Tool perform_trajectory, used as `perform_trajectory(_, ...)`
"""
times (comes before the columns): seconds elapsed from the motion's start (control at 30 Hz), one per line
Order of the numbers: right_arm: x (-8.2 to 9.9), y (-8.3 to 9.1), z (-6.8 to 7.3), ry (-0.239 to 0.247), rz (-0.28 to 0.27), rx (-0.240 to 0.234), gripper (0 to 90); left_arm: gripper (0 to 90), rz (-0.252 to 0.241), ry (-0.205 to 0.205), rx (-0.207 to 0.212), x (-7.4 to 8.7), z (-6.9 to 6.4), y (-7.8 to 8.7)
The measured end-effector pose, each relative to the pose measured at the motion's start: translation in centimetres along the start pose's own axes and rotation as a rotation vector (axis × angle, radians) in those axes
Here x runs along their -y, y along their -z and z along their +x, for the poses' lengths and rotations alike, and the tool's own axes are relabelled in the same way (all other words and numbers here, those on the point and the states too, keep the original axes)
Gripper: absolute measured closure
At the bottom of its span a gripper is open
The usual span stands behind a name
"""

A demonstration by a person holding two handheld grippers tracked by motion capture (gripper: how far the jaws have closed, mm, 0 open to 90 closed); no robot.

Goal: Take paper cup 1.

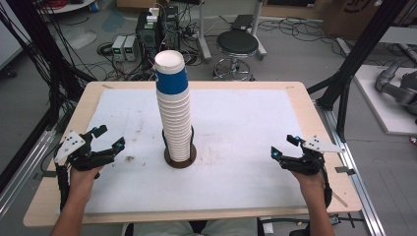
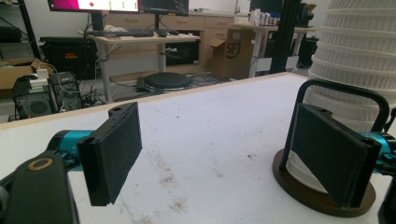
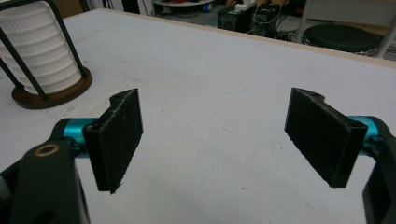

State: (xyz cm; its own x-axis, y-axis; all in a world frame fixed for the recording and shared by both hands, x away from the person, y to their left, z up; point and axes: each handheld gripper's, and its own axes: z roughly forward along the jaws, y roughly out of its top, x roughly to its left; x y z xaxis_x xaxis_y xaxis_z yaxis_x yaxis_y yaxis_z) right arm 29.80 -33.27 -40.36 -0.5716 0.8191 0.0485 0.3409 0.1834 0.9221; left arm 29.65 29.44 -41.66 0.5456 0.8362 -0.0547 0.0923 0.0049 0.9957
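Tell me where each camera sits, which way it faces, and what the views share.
High view: above the person's side, looking forward and down at the table; forearms, left hand-held gripper and right hand-held gripper show.
Left gripper view: along its open jaws toward the cup stack.
Right gripper view: along its open jaws across the table.
Shared: cup stack in its holder.

One tall stack of paper cups (image 1: 175,110) stands on one round brown base (image 1: 180,160); one blue cup (image 1: 171,74) tops it.

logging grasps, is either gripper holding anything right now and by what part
Nothing is held. The left gripper and right gripper are both open, apart from the cup stack.
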Motion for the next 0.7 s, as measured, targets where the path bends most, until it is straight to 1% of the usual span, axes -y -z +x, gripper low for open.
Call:
perform_trajectory(0.17, 0.1, 0.1, -0.1, -0.002, -0.005, -0.001, 19.8, 16.3, -0.002, 0.005, 0.004, 0.0, -0.2, -0.1)
perform_trajectory(0.27, 0.2, 0.1, -0.3, -0.008, -0.005, -0.007, 19.8, 16.3, -0.008, 0.003, 0.006, -0.2, -0.3, -0.2)
perform_trajectory(0.37, 0.3, 0.1, -0.4, -0.015, -0.007, -0.006, 19.7, 16.3, -0.024, 0.012, 0.012, -0.7, -0.5, 0.0)
perform_trajectory(0.47, 0.3, 0.4, -0.3, -0.013, -0.011, -0.004, 19.8, 16.2, -0.050, 0.034, 0.034, -1.5, -0.8, 0.2)
perform_trajectory(0.53, 0.2, 0.4, -0.2, -0.005, -0.008, -0.004, 19.8, 16.2, -0.051, 0.033, 0.048, -2.1, -1.0, 0.2)
perform_trajectory(0.6, 0.1, 0.5, -0.1, -0.011, -0.009, -0.005, 19.8, 16.2, -0.064, 0.038, 0.066, -2.8, -1.3, 0.3)
perform_trajectory(0.63, 0.1, 0.6, -0.1, -0.014, -0.010, -0.003, 19.8, 15.9, -0.069, 0.034, 0.075, -3.2, -1.5, 0.4)
perform_trajectory(0.67, 0.1, 0.8, 0.1, -0.018, -0.014, -0.002, 19.8, 15.8, -0.084, 0.049, 0.106, -4.1, -1.9, 0.6)
perform_trajectory(0.7, 0.1, 0.8, 0.1, -0.018, -0.014, -0.002, 19.8, 15.8, -0.084, 0.049, 0.106, -4.1, -1.9, 0.6)
